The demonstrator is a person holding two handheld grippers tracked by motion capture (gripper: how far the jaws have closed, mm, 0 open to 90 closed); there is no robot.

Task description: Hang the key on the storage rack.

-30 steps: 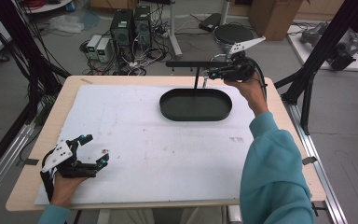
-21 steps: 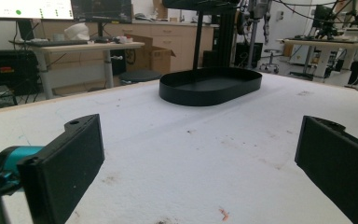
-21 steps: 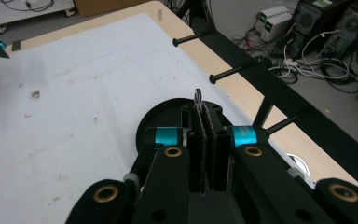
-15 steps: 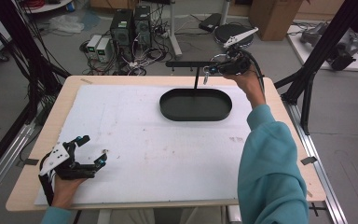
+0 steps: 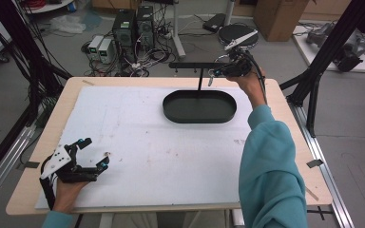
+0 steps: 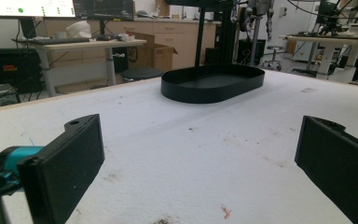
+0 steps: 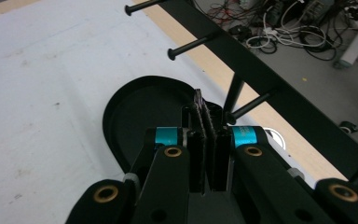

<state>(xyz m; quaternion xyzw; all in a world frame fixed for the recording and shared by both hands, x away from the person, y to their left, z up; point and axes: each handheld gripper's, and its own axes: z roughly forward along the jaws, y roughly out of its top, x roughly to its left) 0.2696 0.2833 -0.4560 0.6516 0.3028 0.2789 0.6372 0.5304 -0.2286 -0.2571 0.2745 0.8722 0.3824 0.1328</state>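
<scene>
A black oval tray [image 5: 171, 111] lies at the back right of the white table top [image 5: 138, 128]. From it rises a thin post that carries a black crossbar [image 5: 190, 65] with several pegs [image 7: 193, 45]. My right gripper [image 5: 215, 72] is held high at the bar's right end, jaws pressed shut. In the right gripper view the shut jaws [image 7: 205, 109] point at a peg above the tray [image 7: 116, 112]; a thin dark edge sticks up between the pads and I cannot tell what it is. My left gripper [image 5: 95, 153] rests at the front left, open with nothing between its jaws [image 6: 200, 154].
Black frame struts [image 5: 313, 95] stand right of the table and more rise at the left [image 5: 24, 71]. Computers and cables [image 5: 133, 28] lie on the floor behind the far edge. A round stool [image 5: 237, 35] stands behind the right hand.
My right gripper has shifted a little to the left and farther back along the crossbar, still shut. The left gripper has stayed where it was.
</scene>
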